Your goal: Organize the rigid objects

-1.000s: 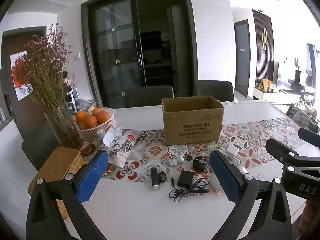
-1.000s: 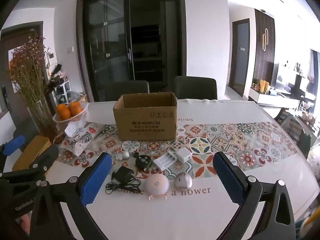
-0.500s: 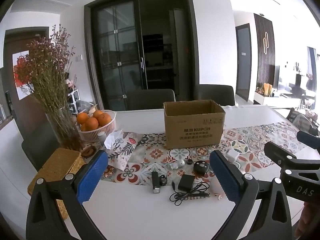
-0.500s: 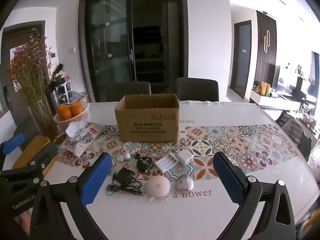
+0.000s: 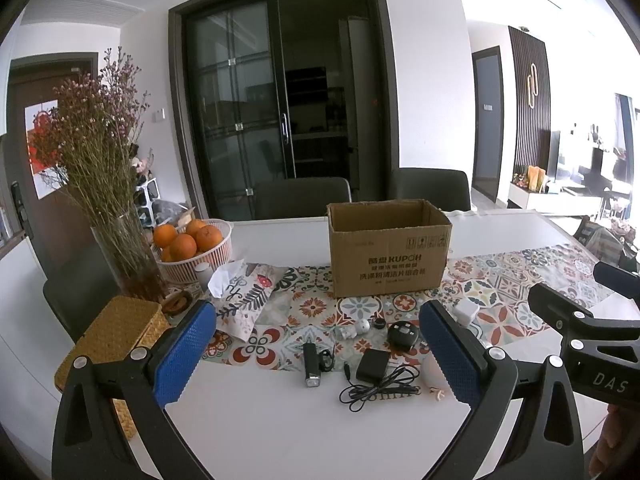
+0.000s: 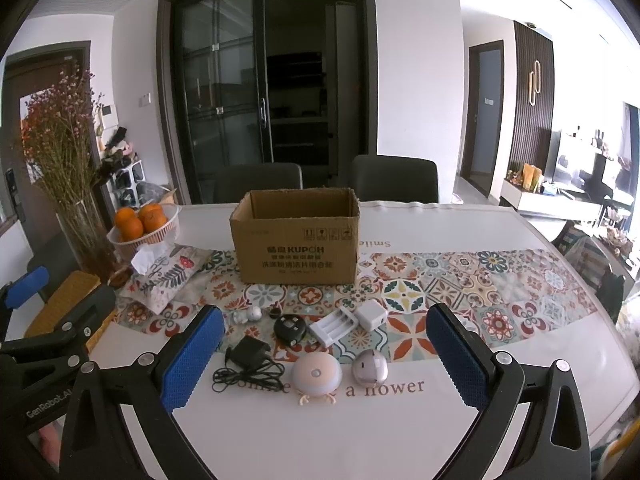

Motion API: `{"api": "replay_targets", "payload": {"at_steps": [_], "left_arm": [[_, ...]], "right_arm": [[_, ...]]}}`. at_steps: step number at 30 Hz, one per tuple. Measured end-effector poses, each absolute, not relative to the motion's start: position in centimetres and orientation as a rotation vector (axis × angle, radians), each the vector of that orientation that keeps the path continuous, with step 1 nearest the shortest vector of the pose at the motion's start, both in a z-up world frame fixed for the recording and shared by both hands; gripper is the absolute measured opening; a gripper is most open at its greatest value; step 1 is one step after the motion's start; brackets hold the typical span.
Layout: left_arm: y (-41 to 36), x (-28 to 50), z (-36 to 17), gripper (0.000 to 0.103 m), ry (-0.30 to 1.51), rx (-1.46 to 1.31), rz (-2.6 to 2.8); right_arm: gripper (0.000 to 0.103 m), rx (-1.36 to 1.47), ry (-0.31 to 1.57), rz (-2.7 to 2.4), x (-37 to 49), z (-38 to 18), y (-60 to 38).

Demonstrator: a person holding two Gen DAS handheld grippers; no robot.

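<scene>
An open cardboard box (image 6: 295, 240) stands on the patterned runner, also in the left wrist view (image 5: 388, 248). In front of it lie small items: a black adapter with cord (image 6: 249, 352), a black round device (image 6: 290, 327), a white battery holder (image 6: 334, 325), a white cube plug (image 6: 371, 315), a round pinkish lamp (image 6: 317, 374), a silver dome (image 6: 370, 367), a small white figure (image 6: 248, 314) and a black bike light (image 5: 310, 364). My left gripper (image 5: 318, 354) and right gripper (image 6: 324, 354) are both open and empty, held above the table's near edge.
A basket of oranges (image 5: 192, 248), a glass vase of dried flowers (image 5: 124, 256), a fabric tissue pouch (image 5: 244, 296) and a woven box (image 5: 108, 340) stand at the left. Two dark chairs (image 6: 394, 180) stand behind the table. The white table (image 6: 320, 432) runs along the near side.
Both grippers have lifted and tilted slightly, so the table items sit a little lower in view. Nothing on the table has moved.
</scene>
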State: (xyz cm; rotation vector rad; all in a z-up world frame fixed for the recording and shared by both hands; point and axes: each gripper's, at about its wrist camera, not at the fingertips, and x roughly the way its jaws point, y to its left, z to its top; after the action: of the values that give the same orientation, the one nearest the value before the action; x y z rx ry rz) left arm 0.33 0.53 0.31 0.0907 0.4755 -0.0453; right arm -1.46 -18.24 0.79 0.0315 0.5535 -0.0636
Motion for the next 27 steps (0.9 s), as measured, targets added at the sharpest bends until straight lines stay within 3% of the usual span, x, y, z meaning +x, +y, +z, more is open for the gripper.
{"api": "replay_targets", "payload": {"at_steps": [27], "left_arm": [[0.73,0.82,-0.01,0.103,0.481,0.093,-0.046]], "right_arm": [[0.102,0.031,0.557,-0.061,-1.27,0.46,-18.04]]}}
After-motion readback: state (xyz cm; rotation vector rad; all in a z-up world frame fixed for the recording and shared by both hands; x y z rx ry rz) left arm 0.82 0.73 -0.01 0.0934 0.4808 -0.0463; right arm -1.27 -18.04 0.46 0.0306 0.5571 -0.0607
